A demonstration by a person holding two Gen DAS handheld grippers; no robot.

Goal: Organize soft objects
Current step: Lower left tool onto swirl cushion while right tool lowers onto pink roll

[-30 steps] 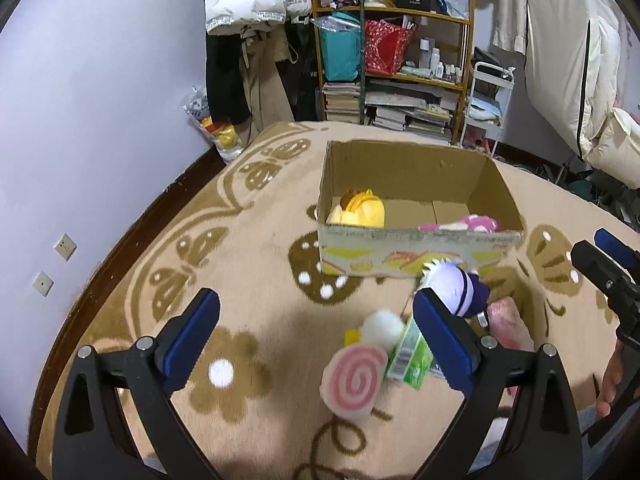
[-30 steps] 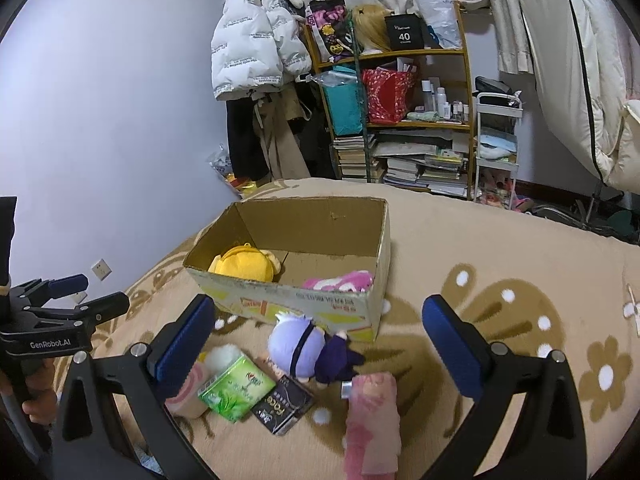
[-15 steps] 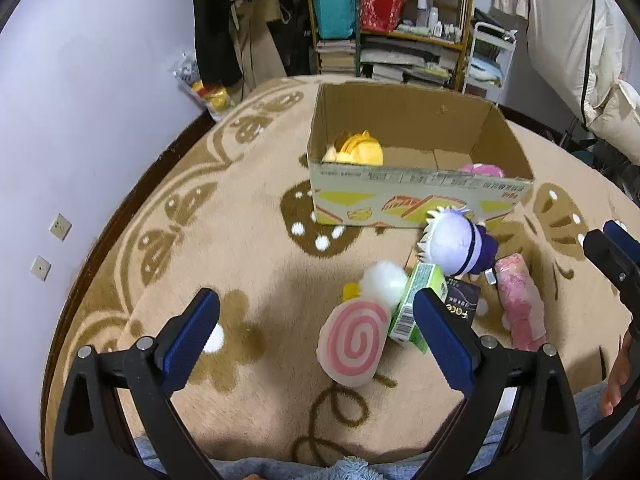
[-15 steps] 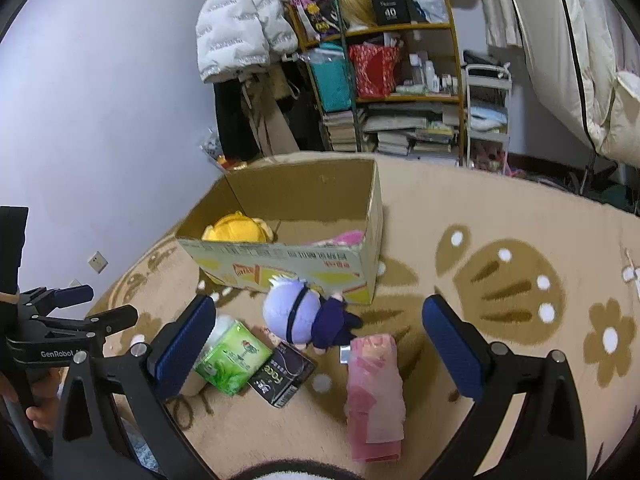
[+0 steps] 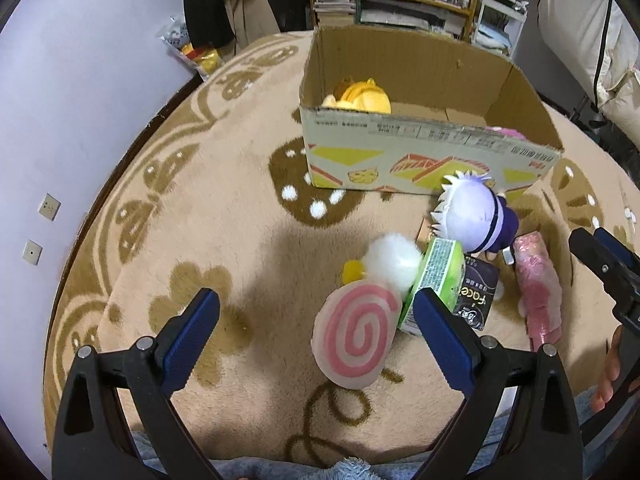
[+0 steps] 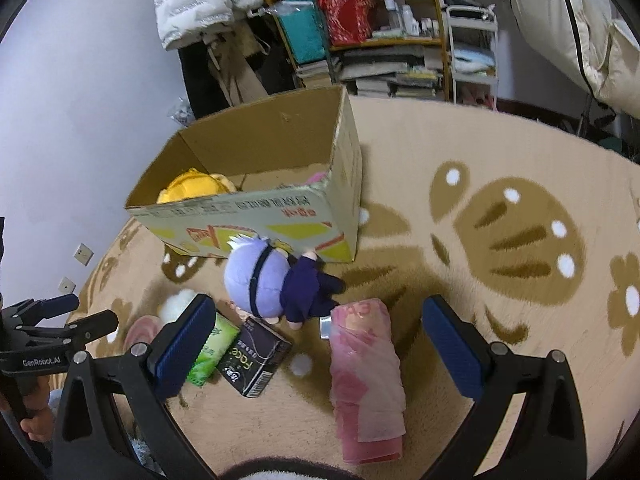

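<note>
The left tool point(image 5: 316, 326) hangs above the carpet point(image 5: 208, 216) with its jaws spread wide and nothing between them; the pink spiral cushion point(image 5: 356, 338) lies just inside its right finger, touching the white pompom toy point(image 5: 390, 260) and the green tissue pack point(image 5: 438, 280). The right tool point(image 6: 320, 344) is likewise wide and empty, with the pink rolled cloth point(image 6: 366, 380) lying lengthwise between its fingers and the black packet point(image 6: 254, 358) and the purple-haired doll point(image 6: 272, 284) just ahead. The doll rests against the front wall of the cardboard box point(image 5: 420, 160), which stands open-topped on the carpet and holds a yellow plush point(image 5: 366, 98) at its left end and a pink item point(image 5: 508, 133) at its right. Bare carpet extends to the left of the box and pile as far as the lavender wall point(image 5: 80, 100), and to the right of the box in the right wrist view; a cluttered shelf point(image 6: 372, 36) stands beyond the box. Compared with the earlier frames, both tools sit lower and closer to the pile, and the box and loose items keep their positions
</note>
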